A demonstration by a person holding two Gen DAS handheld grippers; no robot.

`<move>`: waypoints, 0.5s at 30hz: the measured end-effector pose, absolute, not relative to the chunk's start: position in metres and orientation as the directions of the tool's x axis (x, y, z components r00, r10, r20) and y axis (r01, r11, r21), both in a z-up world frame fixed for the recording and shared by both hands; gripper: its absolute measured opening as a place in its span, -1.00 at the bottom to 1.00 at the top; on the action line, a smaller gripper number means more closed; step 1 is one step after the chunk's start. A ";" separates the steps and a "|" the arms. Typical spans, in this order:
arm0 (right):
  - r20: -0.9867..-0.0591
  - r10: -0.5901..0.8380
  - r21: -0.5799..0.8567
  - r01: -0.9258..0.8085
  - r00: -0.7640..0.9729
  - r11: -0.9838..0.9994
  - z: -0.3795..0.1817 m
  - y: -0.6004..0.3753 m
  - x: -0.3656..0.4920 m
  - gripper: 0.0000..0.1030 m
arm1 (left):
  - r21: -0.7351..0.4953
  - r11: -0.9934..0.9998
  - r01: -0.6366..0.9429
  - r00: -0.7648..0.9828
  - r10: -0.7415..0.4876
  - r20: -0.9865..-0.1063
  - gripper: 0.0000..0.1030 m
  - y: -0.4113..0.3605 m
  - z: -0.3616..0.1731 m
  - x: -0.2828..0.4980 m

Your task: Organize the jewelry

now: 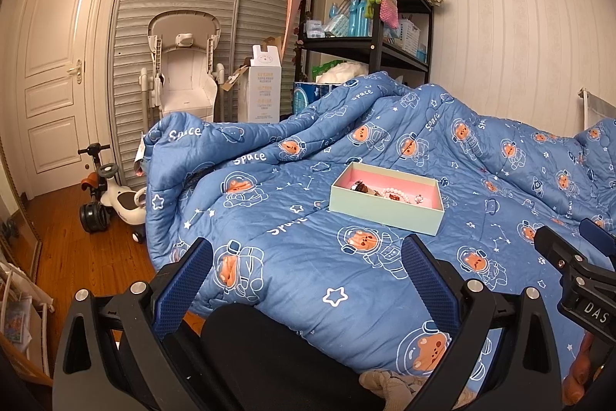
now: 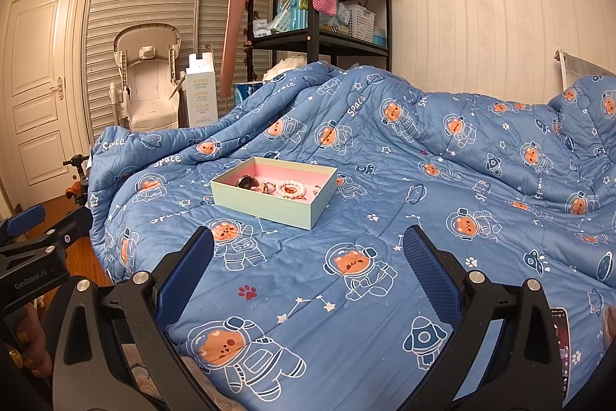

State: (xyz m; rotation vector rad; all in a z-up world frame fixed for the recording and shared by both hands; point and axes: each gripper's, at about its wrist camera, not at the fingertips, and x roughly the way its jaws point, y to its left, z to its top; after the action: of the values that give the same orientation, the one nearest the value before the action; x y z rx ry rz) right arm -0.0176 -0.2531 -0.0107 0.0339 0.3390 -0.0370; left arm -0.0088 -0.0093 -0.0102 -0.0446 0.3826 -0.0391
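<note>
Both claws, left claw (image 1: pixel 306 259) and right claw (image 2: pixel 308 249), are hovering wide apart and empty over the blue quilt (image 2: pixel 442 203) on the bed; jewelry in the far box (image 2: pixel 275 208) is lying half hidden.

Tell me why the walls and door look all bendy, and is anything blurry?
Left wrist view: the fisheye lens bows the door and darkens the corners; warm indoor light, the box sharp. Right wrist view: same curving on the striped wall; the jewelry is small but clear, no glare.
</note>
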 end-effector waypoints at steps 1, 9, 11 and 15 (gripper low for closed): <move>-0.333 -0.030 0.027 0.042 0.942 0.999 -0.010 -0.252 -0.017 0.88 | -0.055 0.998 0.029 0.927 -0.047 -0.372 0.87 -0.009 -0.011 -0.010; -0.334 -0.030 0.027 0.041 0.942 0.999 -0.010 -0.253 -0.018 0.88 | -0.056 0.998 0.027 0.927 -0.046 -0.373 0.87 -0.009 -0.012 -0.012; -0.333 -0.030 0.027 0.041 0.942 0.999 -0.010 -0.252 -0.017 0.88 | -0.054 0.998 0.024 0.925 -0.043 -0.378 0.87 -0.009 -0.012 -0.012; -0.333 -0.030 0.027 0.041 0.942 0.999 -0.010 -0.253 -0.017 0.88 | -0.054 0.998 0.028 0.923 -0.047 -0.383 0.87 -0.010 -0.011 -0.011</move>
State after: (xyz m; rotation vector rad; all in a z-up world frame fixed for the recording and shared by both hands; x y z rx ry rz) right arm -0.0173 -0.2534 -0.0102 0.0335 0.3395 -0.0364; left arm -0.0109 -0.0097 -0.0108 -0.0479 0.3945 -0.0382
